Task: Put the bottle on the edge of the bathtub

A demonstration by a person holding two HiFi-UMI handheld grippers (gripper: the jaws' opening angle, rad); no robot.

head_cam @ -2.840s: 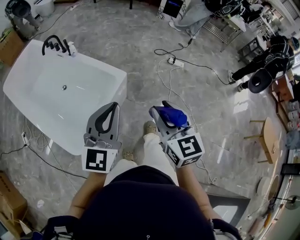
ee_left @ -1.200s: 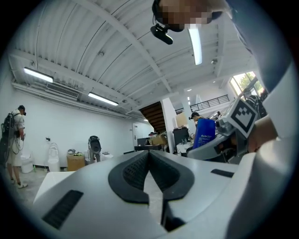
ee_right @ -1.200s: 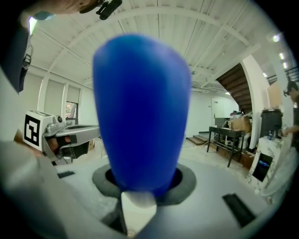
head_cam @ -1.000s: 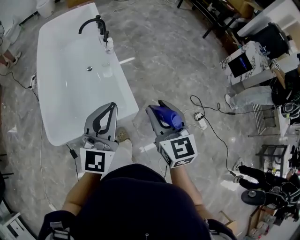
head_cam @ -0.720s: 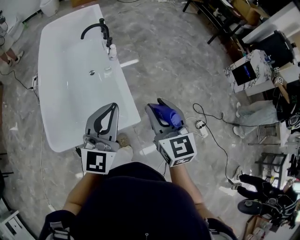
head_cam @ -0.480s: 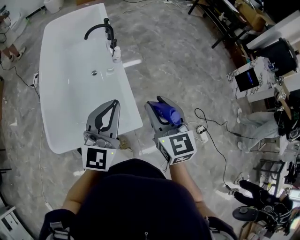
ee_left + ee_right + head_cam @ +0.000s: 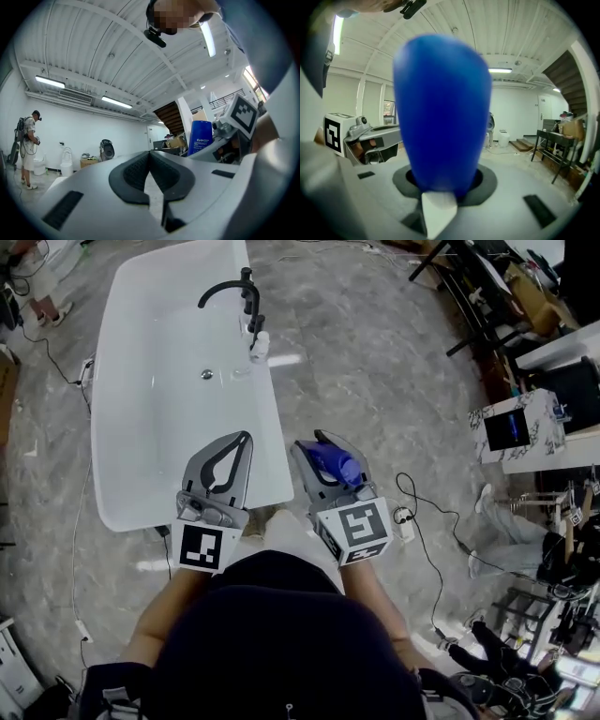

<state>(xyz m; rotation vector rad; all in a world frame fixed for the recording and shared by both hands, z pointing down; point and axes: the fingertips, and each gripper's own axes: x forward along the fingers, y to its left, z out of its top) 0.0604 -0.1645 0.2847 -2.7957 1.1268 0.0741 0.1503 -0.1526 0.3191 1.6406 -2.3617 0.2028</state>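
Riding between the jaws of the right hand-held gripper (image 7: 319,448), both closed firmly around one end of its body: blue plastic bottle (image 7: 336,465), carried in the air and not yet on the tub. Fills most of the right gripper view, free end pointing away from the camera. Hangs over grey marble floor (image 7: 375,362), just at 3 o'clock of the white bathtub's long rim (image 7: 273,432), close to the tub's near corner.

At 9 o'clock of the bottle, over the tub's near end: left hand-held gripper (image 7: 228,454), jaw tips pressed together with nothing between them. Along the same rim toward 12 o'clock: black curved faucet (image 7: 230,292), with a small white bottle (image 7: 260,343) beside it.

Judged as the carry stage, with placing left to do. Main risks: narrow, rounded, glossy rim, so setting down off-centre or tilted could send it toppling into the basin or onto the floor; letting go before the base sits flat would do the same. Grip at one end only, so possible swing during the reach.
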